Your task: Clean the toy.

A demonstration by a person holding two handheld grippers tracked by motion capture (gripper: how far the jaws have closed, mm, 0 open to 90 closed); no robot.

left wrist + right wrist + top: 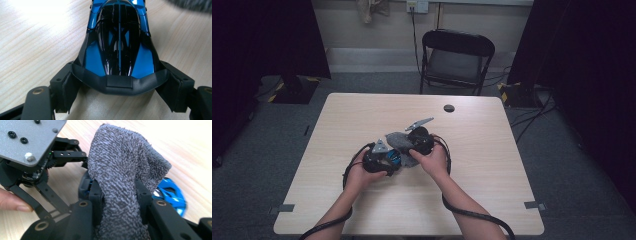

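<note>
Two things are sitting in your grippers at the middle of the pale wooden table point(492, 165), and you are working them against each other just in front of you. Going from the biggest down: the grey terry cloth point(122, 182) is draping over the near side of the glossy blue and black toy car point(118, 42), which is resting on the tabletop between your hands.

Your right gripper point(120, 202) is pinching a bunched fold of that cloth, its jaws pressed close together with the pile squeezed between them. The cloth is looking soft, limp and light, so it is going to sag and trail wherever you are not holding it; a thick gather near one edge is giving you the firmest bite.

Your left gripper point(118, 87) is standing wide and clamping the car by its dark bumper end, one pad point(66, 87) on each flank. The shell is looking hard, smooth and slippery, and probably light, so it is likely to twist or slide under the wiping pressure. The matt dark trim is the better place to grip than the shiny curved bodywork, and thin parts there may be fragile.
</note>
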